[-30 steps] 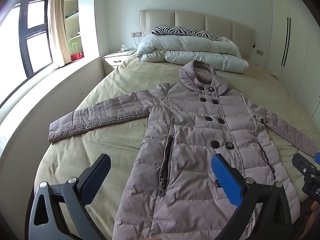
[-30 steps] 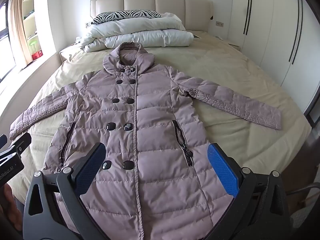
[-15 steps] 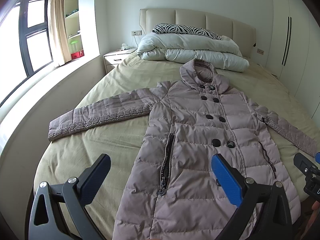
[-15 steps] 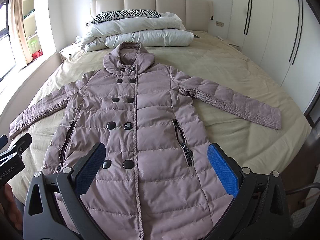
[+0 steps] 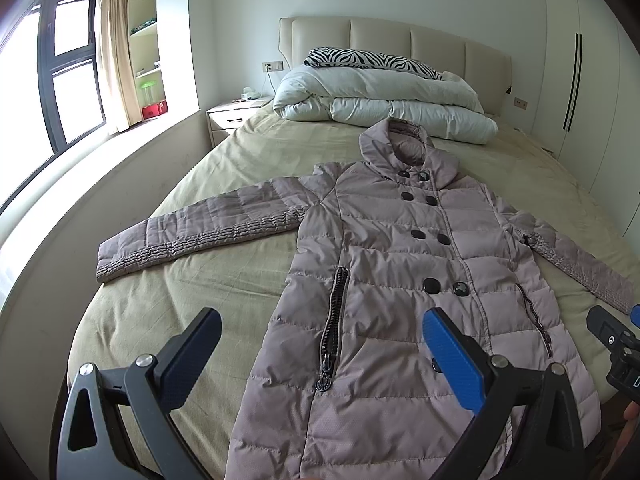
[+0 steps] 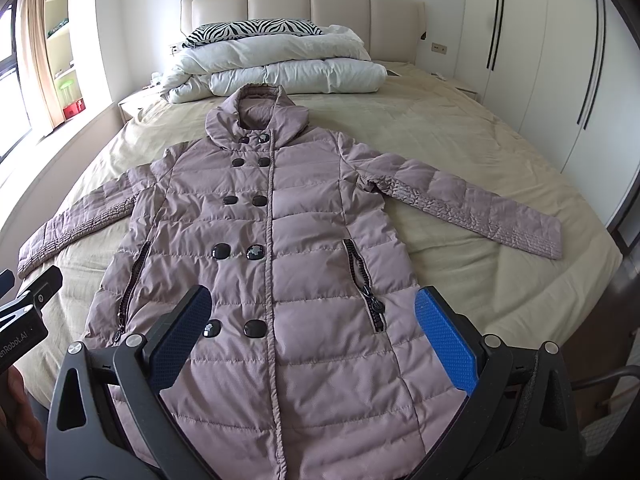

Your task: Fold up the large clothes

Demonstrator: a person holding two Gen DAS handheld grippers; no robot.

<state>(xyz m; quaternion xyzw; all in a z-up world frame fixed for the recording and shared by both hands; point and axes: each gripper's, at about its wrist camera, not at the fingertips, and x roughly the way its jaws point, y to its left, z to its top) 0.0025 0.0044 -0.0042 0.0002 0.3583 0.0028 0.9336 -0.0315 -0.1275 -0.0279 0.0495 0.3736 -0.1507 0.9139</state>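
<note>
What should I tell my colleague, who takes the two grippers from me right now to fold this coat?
Left gripper: open, holding nothing, above the coat's lower left part.
Right gripper: open, holding nothing, above the lower front.
Puffer coat: flat on the bed, front up, buttoned, collar toward the white duvet at the headboard, both sleeves spread out to the sides.
Done: coat is laid out; no fold is made yet.
Left: fold each sleeve in over the body, then probably fold the body up from the hem.
</note>
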